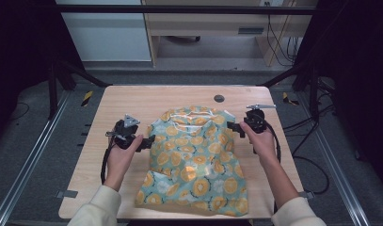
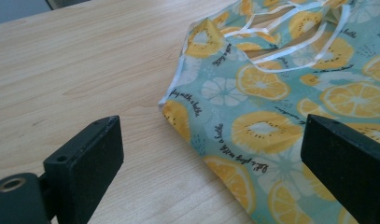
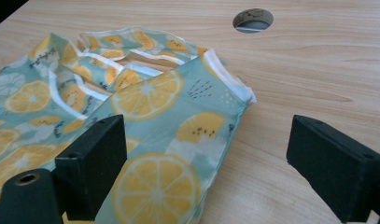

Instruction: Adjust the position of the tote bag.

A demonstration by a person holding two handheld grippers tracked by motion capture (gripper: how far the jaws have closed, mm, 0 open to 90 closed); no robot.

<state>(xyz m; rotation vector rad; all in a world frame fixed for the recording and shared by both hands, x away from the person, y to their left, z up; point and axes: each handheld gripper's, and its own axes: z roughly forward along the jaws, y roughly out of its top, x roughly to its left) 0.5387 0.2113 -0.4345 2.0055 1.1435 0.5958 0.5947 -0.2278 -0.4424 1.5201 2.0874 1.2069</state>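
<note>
Between the wide-open, empty left hand-held gripper [image 1: 149, 141] and right hand-held gripper [image 1: 232, 127], the lemon-print garment [image 1: 198, 157] lies flat on the tabletop [image 1: 132, 101]; light, limp, likely slippery; best pinched at its white-trimmed shoulder corners.

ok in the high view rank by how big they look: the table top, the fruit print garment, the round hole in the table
1. table top
2. fruit print garment, spread over much of the middle
3. round hole, by far the smallest, near the far edge
</note>
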